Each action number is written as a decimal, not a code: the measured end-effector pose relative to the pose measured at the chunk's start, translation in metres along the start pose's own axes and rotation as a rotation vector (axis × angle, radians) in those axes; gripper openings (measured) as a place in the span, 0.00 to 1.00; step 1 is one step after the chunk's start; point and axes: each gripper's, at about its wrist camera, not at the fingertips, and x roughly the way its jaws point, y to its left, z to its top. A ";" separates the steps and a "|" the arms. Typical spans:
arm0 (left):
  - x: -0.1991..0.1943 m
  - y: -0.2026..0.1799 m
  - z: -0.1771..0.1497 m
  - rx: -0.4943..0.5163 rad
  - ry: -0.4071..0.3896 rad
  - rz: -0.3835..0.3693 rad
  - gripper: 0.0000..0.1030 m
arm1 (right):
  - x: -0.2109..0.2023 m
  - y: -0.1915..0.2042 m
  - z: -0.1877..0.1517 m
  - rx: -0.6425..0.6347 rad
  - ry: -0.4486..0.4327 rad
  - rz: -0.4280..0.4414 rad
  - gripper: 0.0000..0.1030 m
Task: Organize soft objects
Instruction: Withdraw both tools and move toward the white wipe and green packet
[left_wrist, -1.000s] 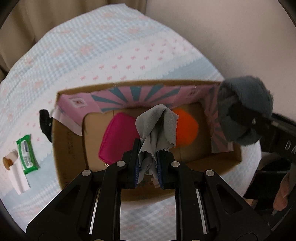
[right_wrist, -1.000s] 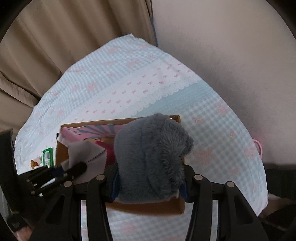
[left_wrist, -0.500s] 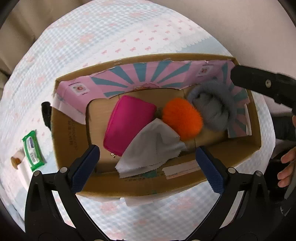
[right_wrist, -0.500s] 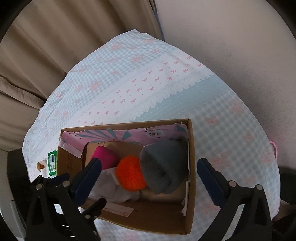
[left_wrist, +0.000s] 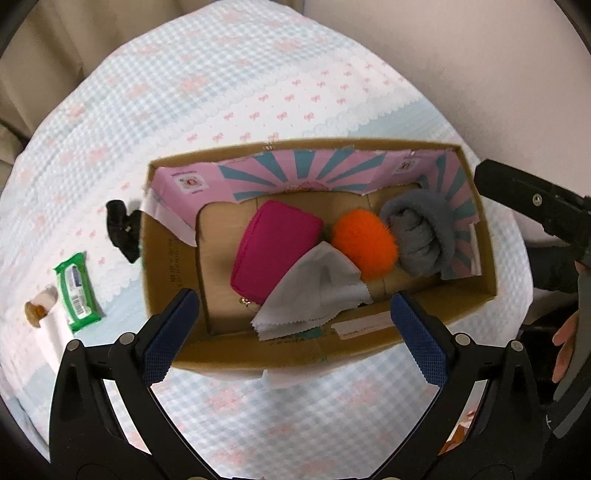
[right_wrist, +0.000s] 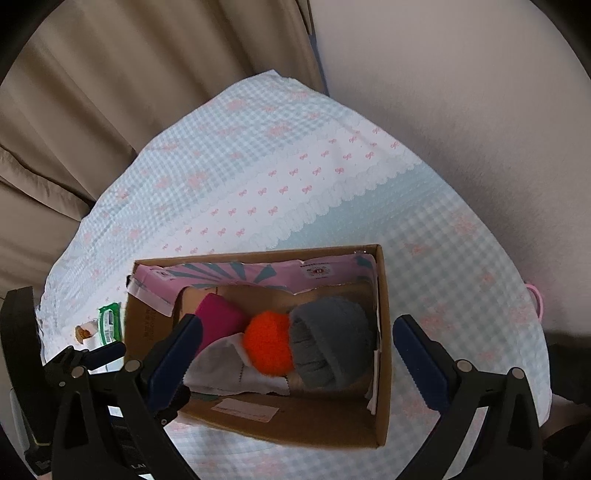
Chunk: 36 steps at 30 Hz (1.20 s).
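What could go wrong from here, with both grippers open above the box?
1. The grey cloth lies loose over the pink pouch, its edge by the near wall of the box; a gripper reaching in might drag it out.
2. The grey hat and orange pompom crowd one end, so further items may pile up.
3. The black item hides beside the box and may be overlooked.

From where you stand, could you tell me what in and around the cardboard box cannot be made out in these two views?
- Pouch: its lower corner lies under the grey cloth in the left wrist view.
- Label on the cardboard box: print too small in the right wrist view.
- Black item outside the box: too dark to identify.
- Small item beside the green packet: blurred near the edge.
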 end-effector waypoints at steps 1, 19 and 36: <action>-0.006 0.001 0.000 -0.002 -0.007 -0.005 1.00 | -0.005 0.002 0.000 0.000 -0.006 -0.002 0.99; -0.186 0.087 -0.048 -0.095 -0.317 0.008 1.00 | -0.150 0.104 -0.020 -0.076 -0.230 -0.082 0.99; -0.277 0.255 -0.184 -0.307 -0.427 0.125 1.00 | -0.174 0.268 -0.101 -0.195 -0.297 0.010 1.00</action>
